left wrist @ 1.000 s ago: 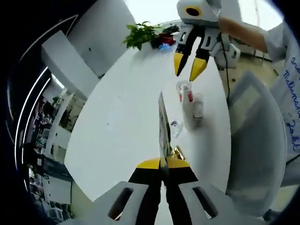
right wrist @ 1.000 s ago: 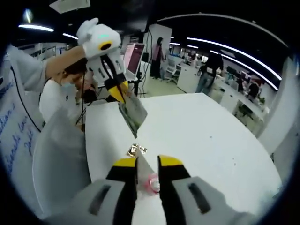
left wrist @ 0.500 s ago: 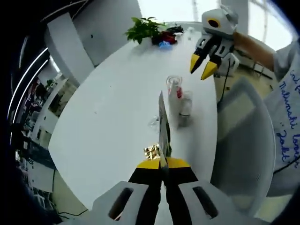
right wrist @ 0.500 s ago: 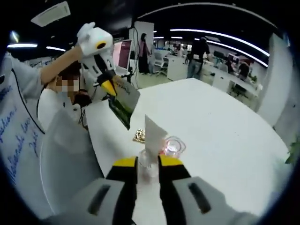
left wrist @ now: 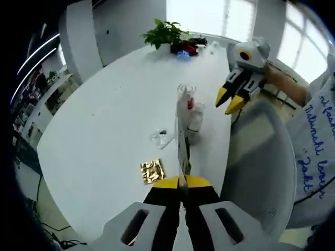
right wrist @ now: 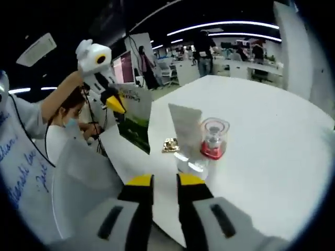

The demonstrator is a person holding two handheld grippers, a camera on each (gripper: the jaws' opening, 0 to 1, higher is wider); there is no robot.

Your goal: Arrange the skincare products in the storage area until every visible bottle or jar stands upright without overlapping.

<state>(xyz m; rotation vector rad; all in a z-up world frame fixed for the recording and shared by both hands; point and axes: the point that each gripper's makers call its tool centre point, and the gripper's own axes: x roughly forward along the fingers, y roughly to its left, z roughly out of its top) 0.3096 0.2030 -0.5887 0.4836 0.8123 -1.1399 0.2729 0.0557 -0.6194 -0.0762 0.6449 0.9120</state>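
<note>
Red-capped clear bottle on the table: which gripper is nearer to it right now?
Right, as best the views show. The right gripper, open and empty, hangs just beside the red-capped bottle and white tube. The left gripper, shut on a green sachet, is held up farther off.

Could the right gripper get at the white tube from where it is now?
Probably yes: the right gripper is open and empty, and the upright white tube stands just ahead on the table with nothing between them.

Flat sachet [left wrist: 181,137] seen edge-on — hides tube [right wrist: 185,130] behind.
</note>
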